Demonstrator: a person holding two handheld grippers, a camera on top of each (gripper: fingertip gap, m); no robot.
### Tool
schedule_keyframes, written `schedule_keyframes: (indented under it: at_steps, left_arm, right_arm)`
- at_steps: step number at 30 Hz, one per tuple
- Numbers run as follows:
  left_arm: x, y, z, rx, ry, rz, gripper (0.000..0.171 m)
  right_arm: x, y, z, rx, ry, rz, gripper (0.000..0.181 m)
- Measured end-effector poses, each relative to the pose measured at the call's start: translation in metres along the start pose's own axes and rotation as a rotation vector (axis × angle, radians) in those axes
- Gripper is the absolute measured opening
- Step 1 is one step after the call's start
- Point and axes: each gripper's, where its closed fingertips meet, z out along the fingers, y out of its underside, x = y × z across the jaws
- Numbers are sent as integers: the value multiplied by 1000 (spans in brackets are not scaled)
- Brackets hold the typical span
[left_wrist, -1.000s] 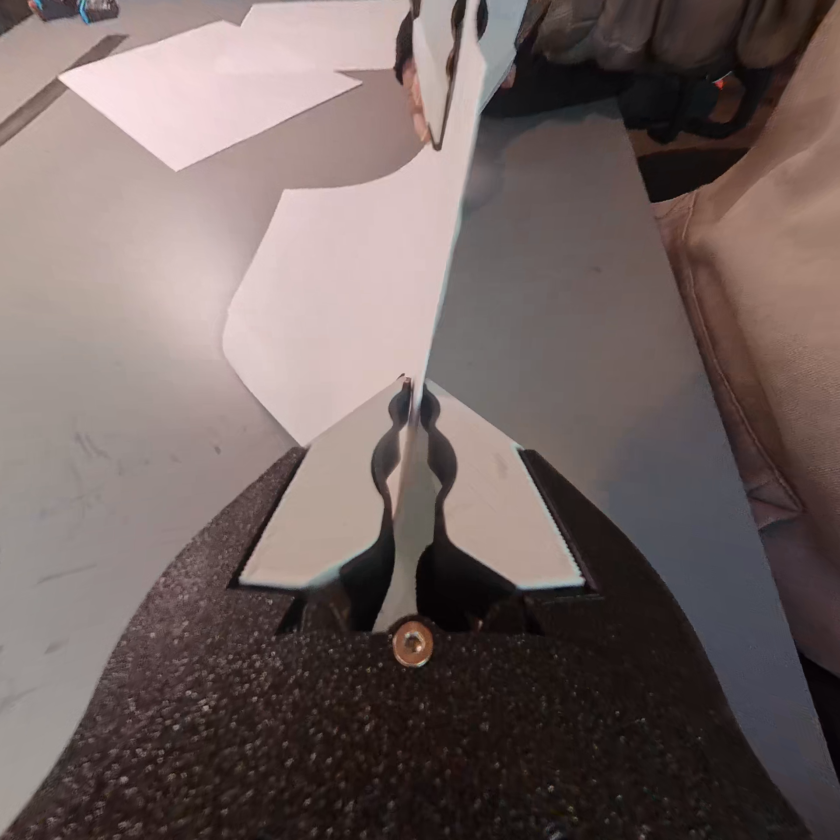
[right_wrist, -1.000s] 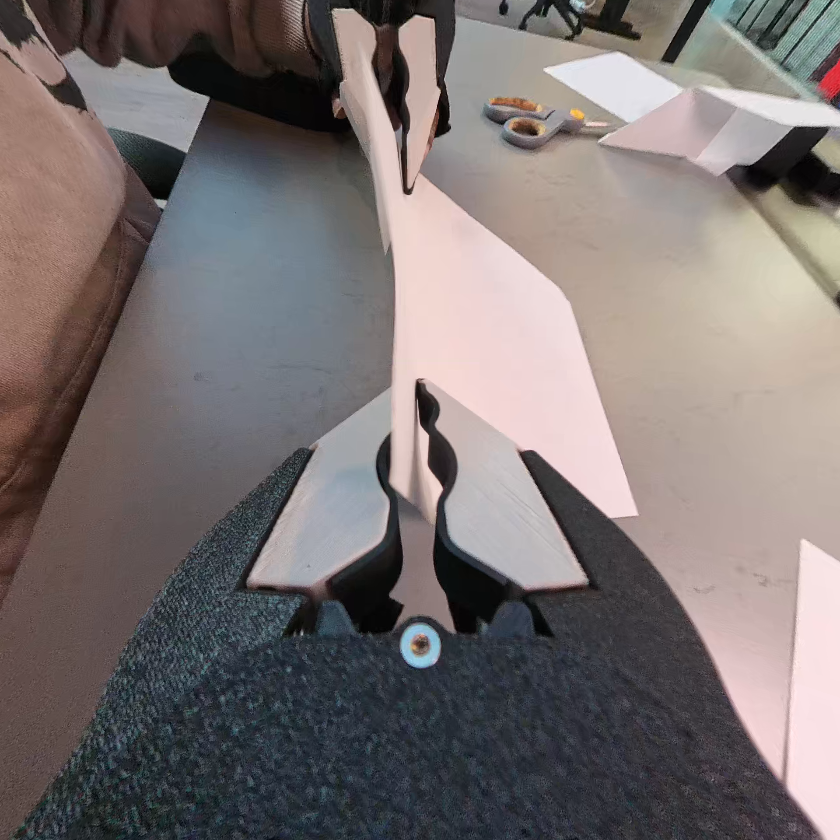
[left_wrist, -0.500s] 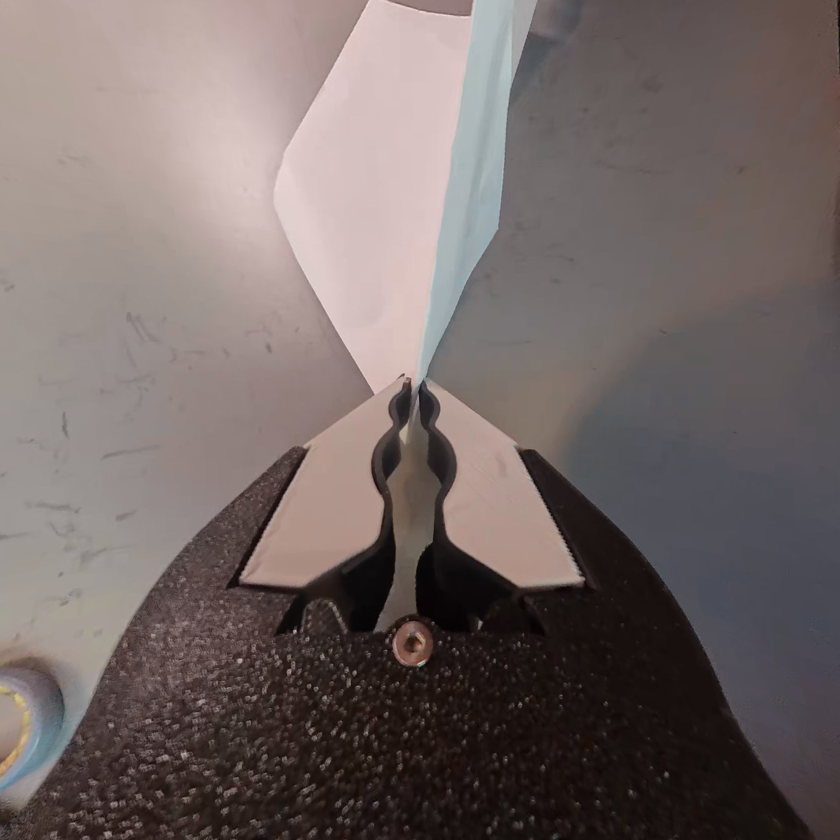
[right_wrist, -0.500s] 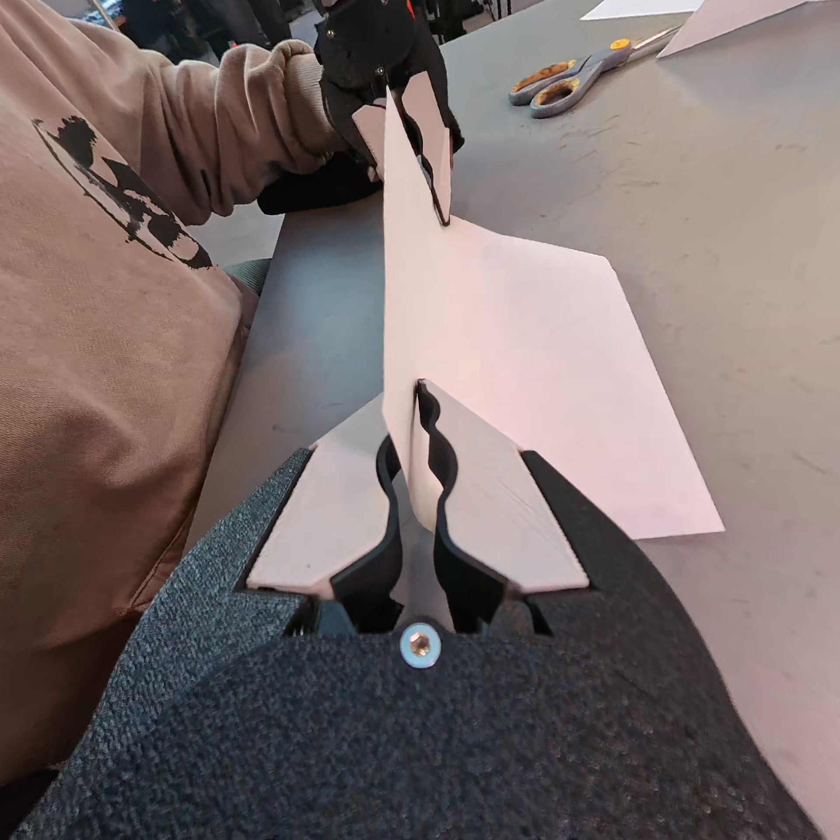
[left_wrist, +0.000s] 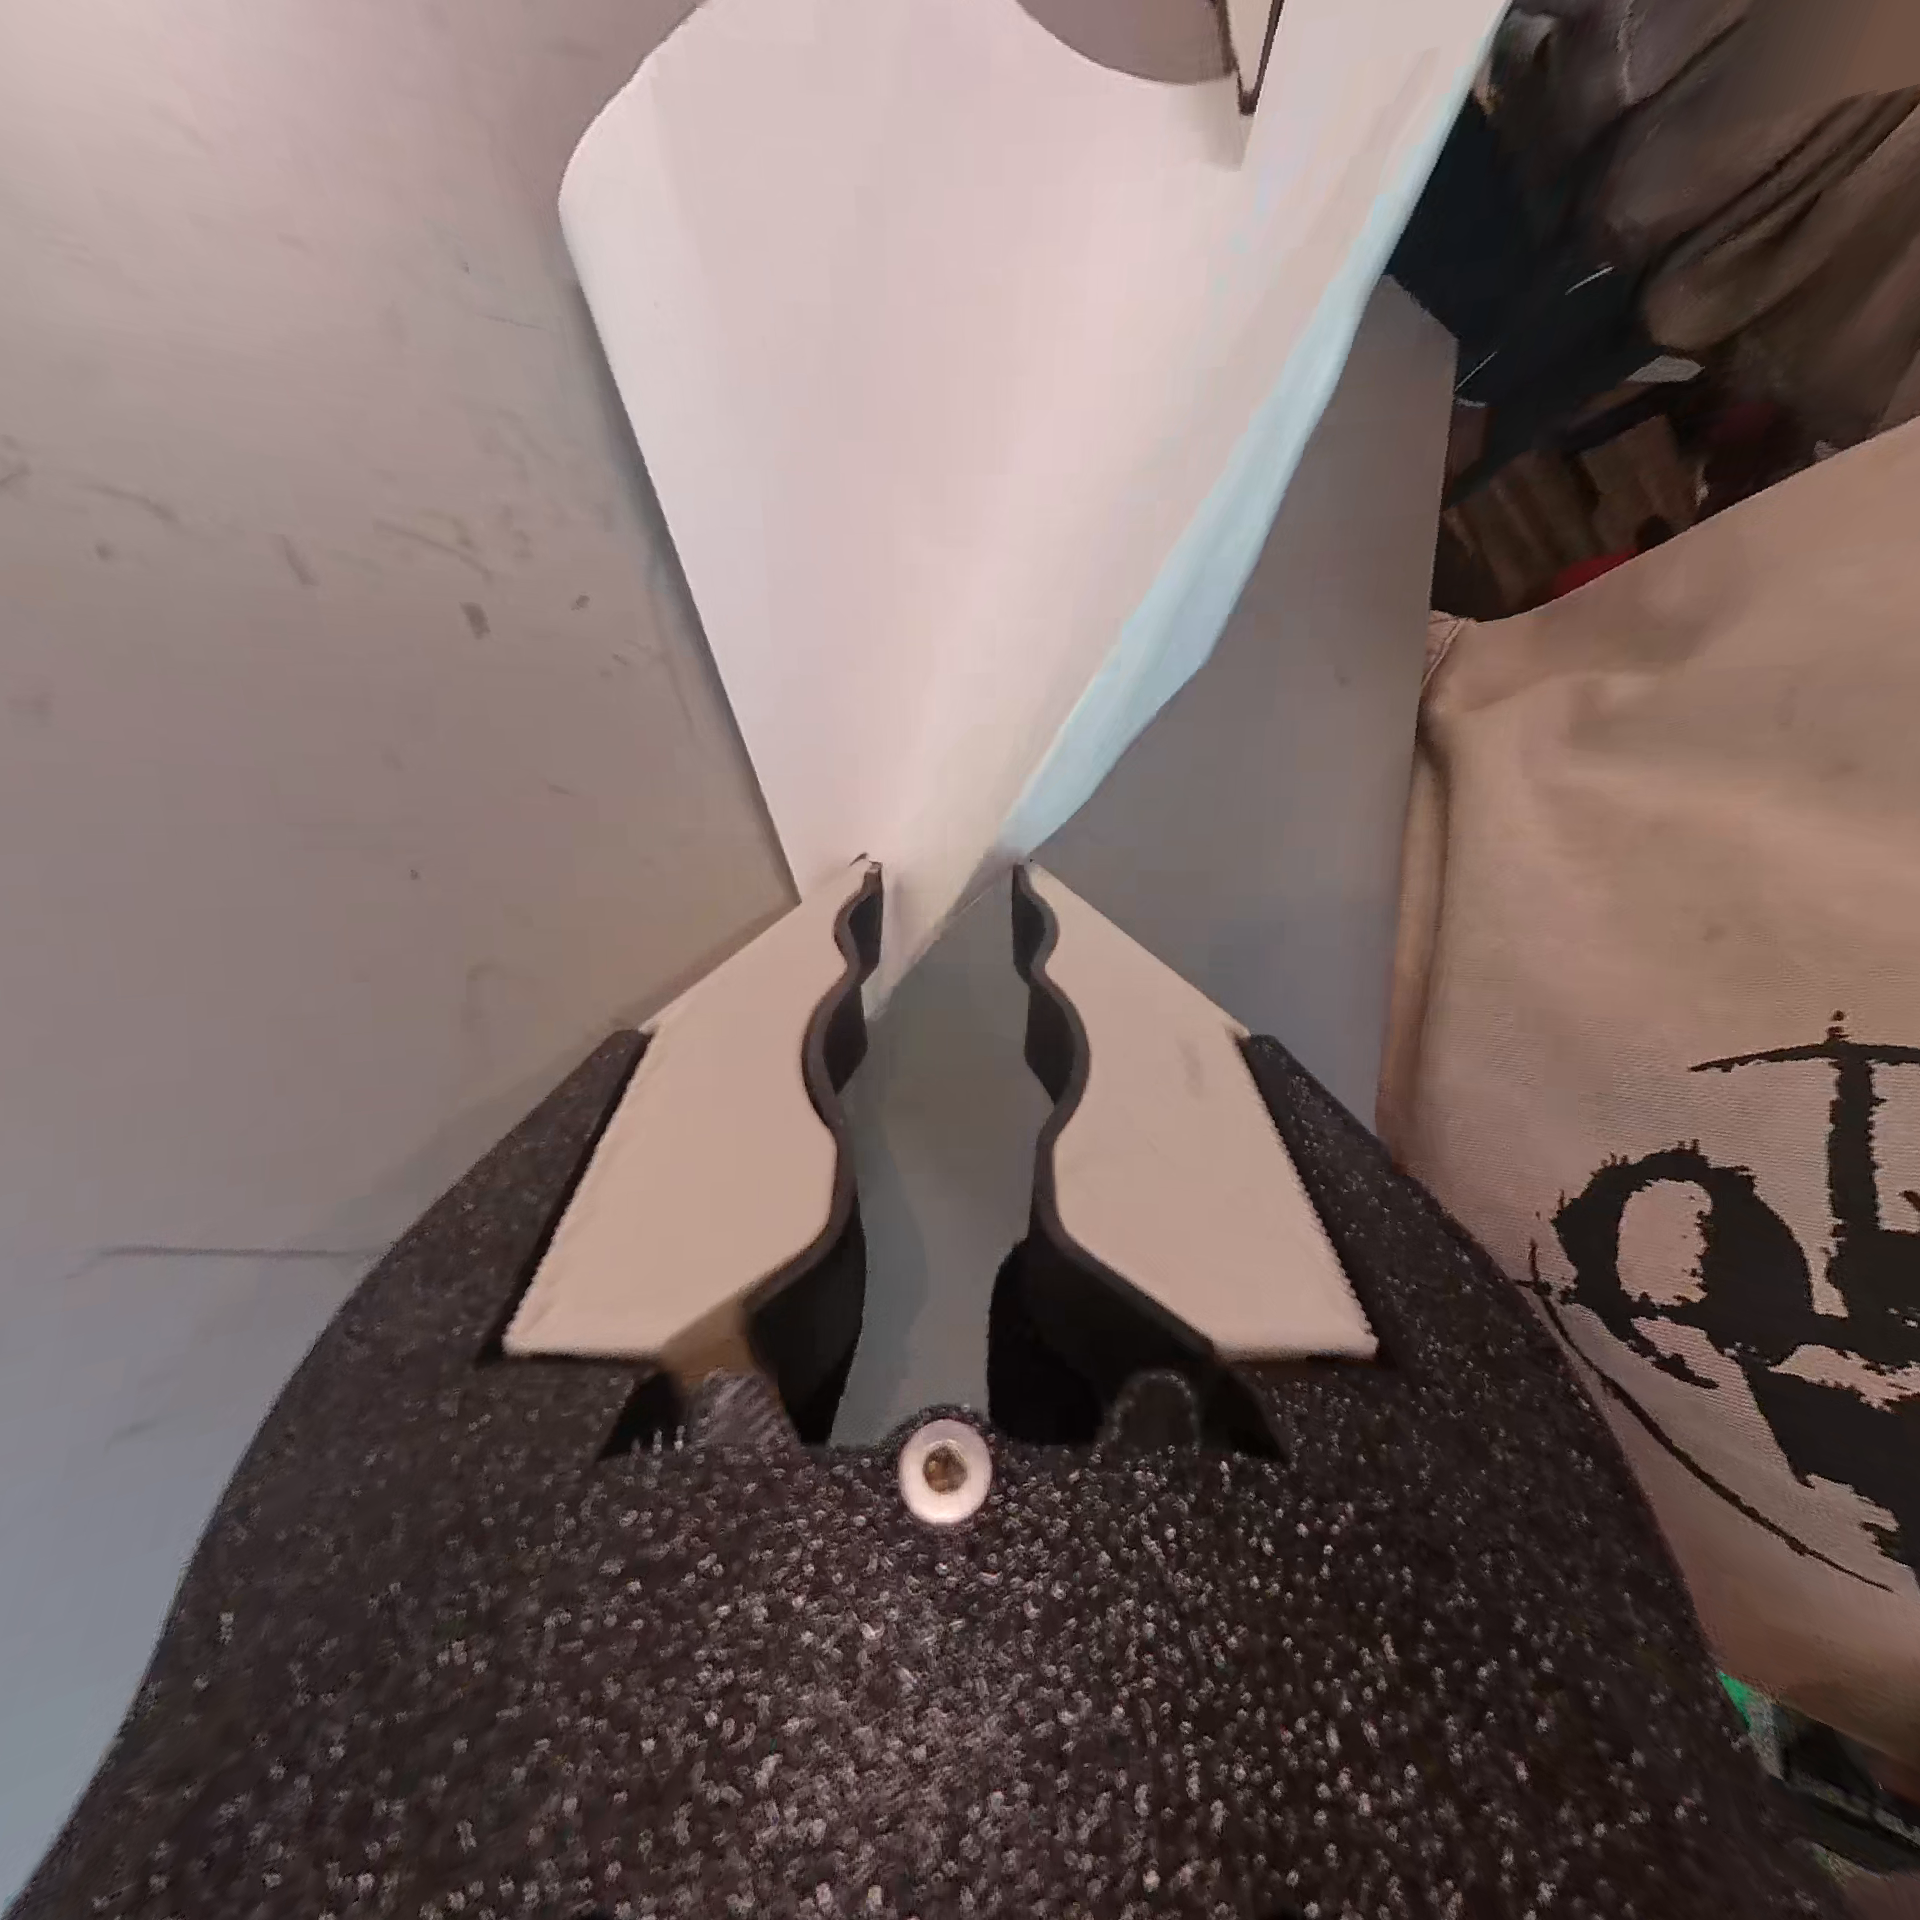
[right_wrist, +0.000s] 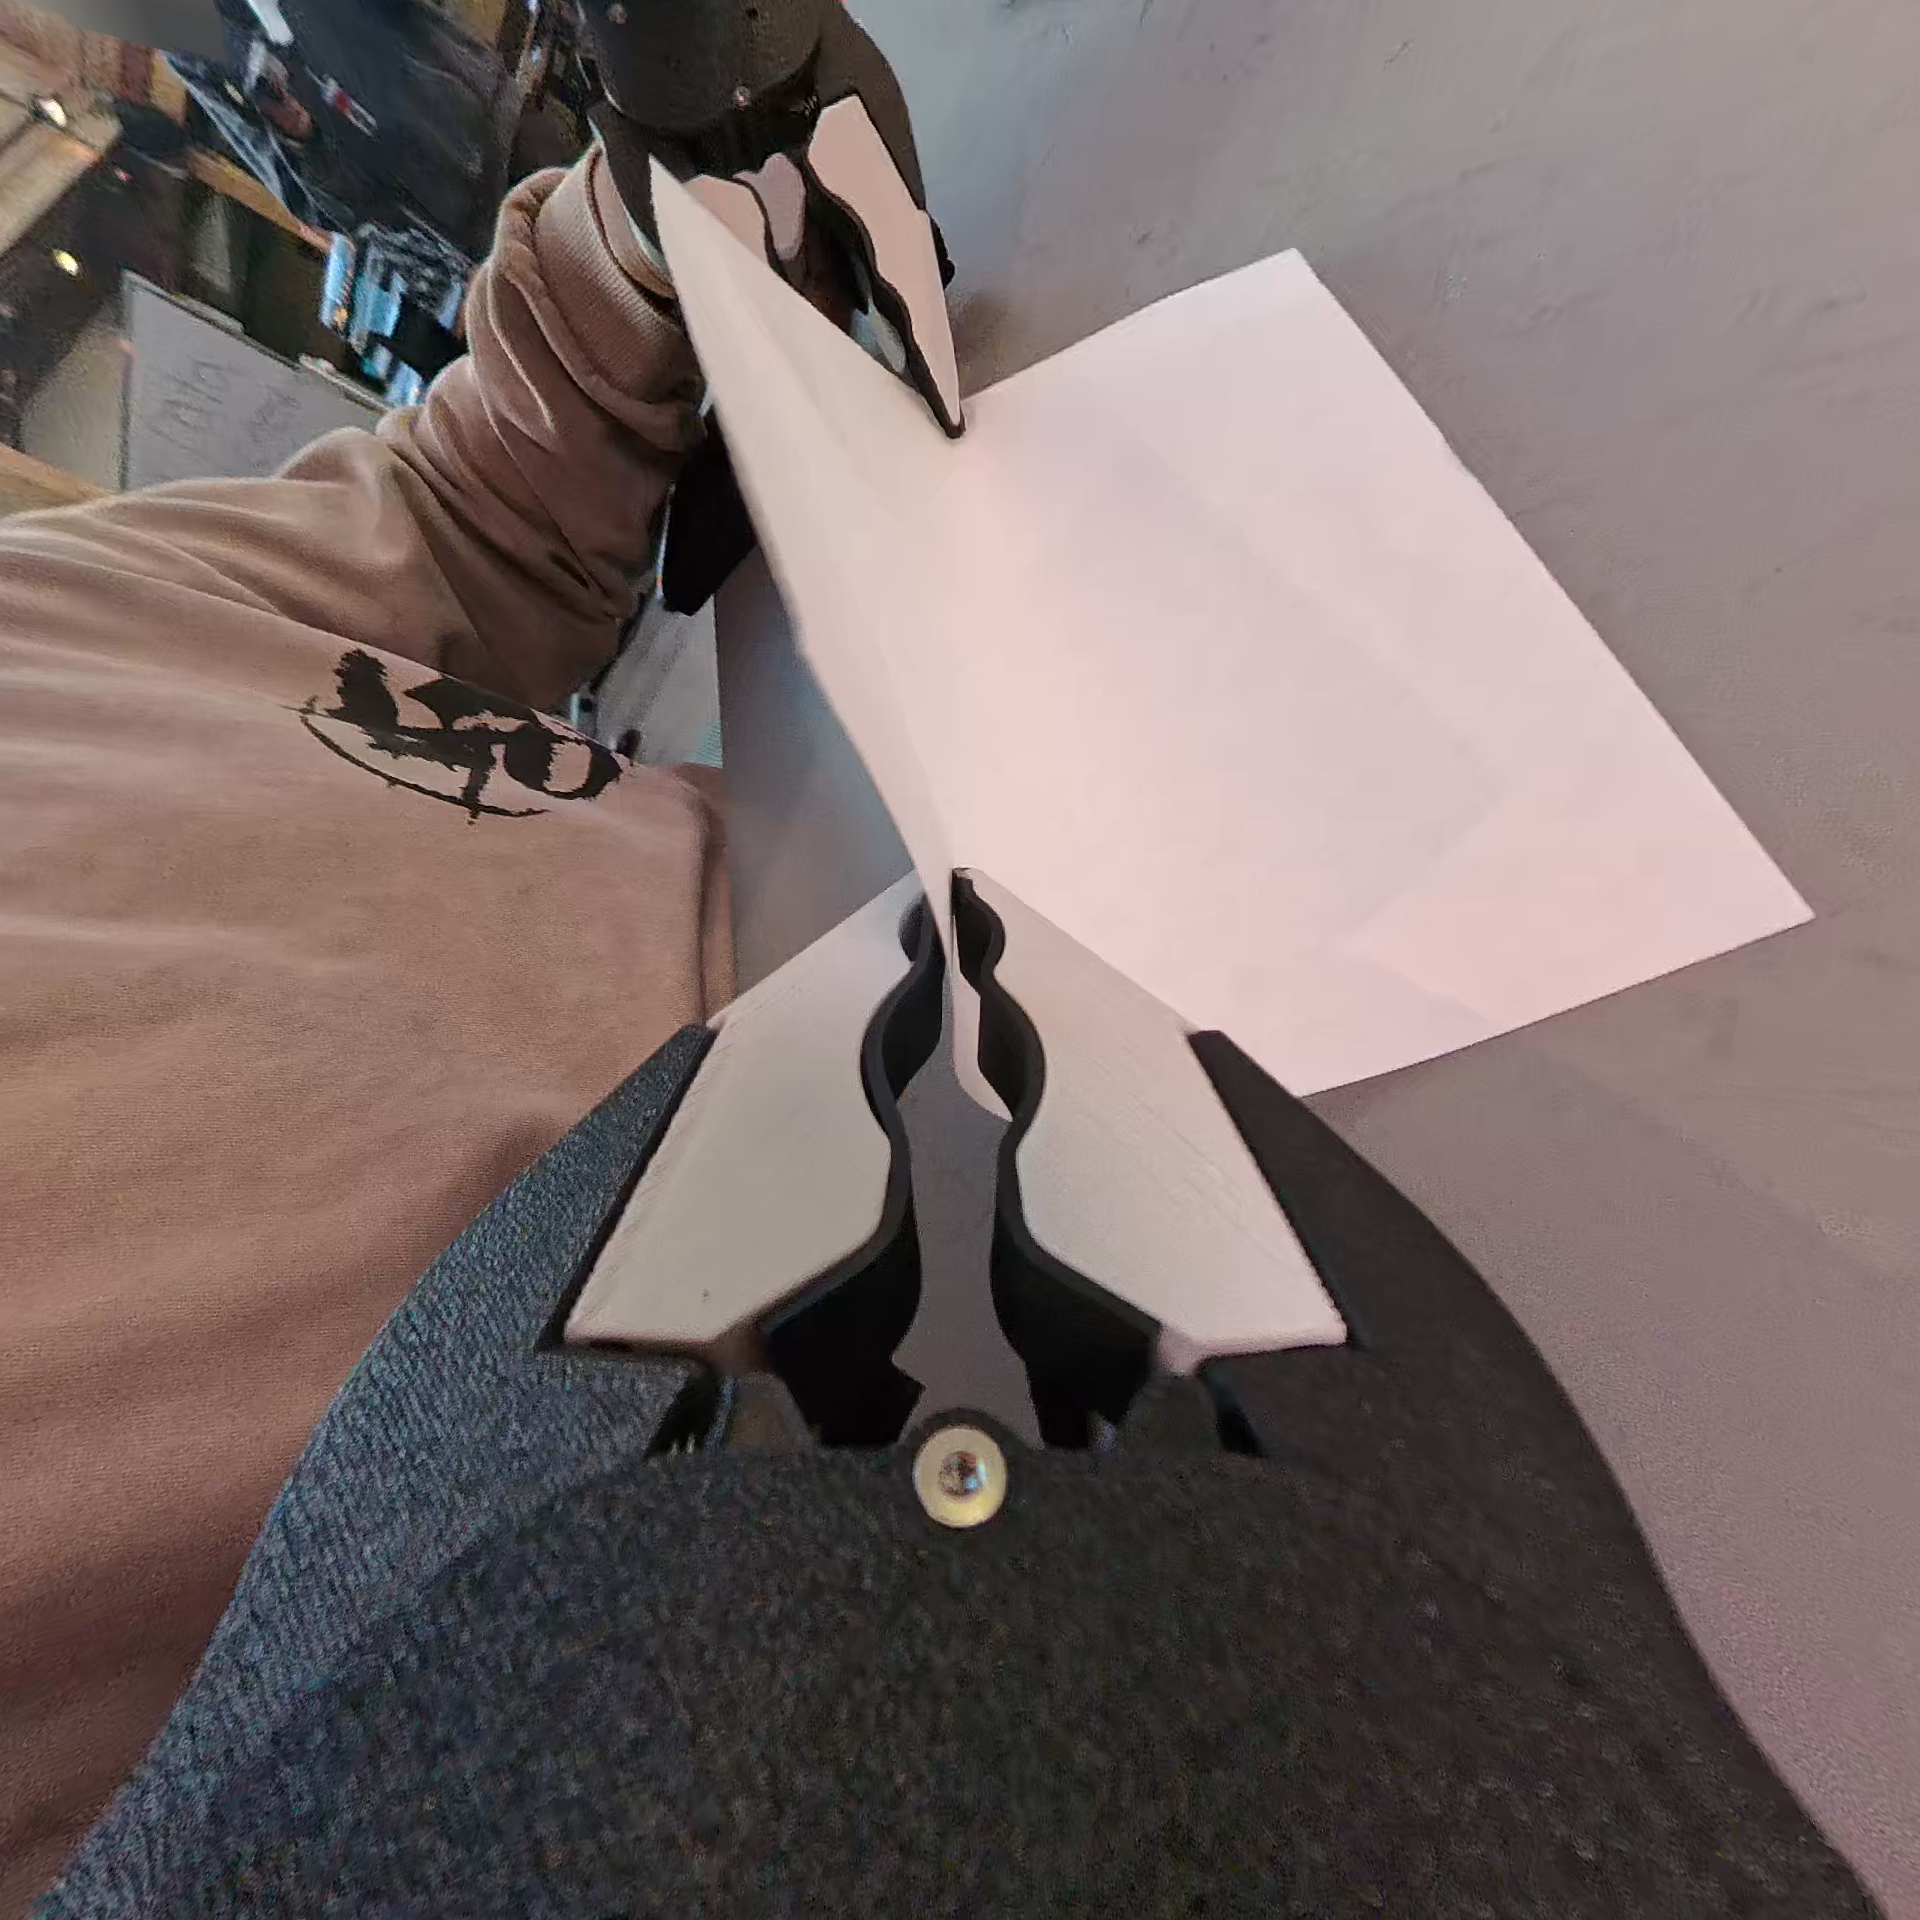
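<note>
Left wrist view: the left hand-held gripper (left_wrist: 945, 883) stands released, jaws parted around the near corner of a white sheet of paper (left_wrist: 883, 468) that stretches straight ahead over the grey bench (left_wrist: 260, 623).

Right wrist view: the right hand-held gripper (right_wrist: 951, 894) is clenched on the sheet's opposite corner; the lifted edge runs lengthwise between both grippers, the rest drooping onto the bench.
</note>
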Motion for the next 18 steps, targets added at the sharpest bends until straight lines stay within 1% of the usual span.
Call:
schedule_keyframes:
  at_steps: [3,4,6,7,10,12,14,17,18]
  left_arm:
    - [17,-8,-3,66,57,-3,26]
    - [19,-9,-4,80,52,-7,25]
    - [17,-8,-3,94,18,-32,14]
    - [19,-7,-2,96,30,-56,10]
    - [14,-4,4,92,49,-184,5]
    - [6,-2,9,72,55,-303,1]
    - [0,-1,12,45,58,-369,0]
    - [-2,2,13,-27,11,-358,0]
    - [-2,2,14,-45,-1,-351,0]
  right_arm:
    - [-6,7,0,-12,-47,118,0]
    - [-8,10,0,-13,-55,148,0]
    - [-10,16,0,-24,-64,187,0]
    - [-11,19,1,-30,-68,199,0]
    - [-11,23,1,-35,-77,230,0]
    - [-6,26,4,-51,-55,239,0]
    - [-1,30,7,-81,-30,240,0]
    - [7,32,7,-92,13,237,0]
    - [11,30,5,-77,33,238,3]
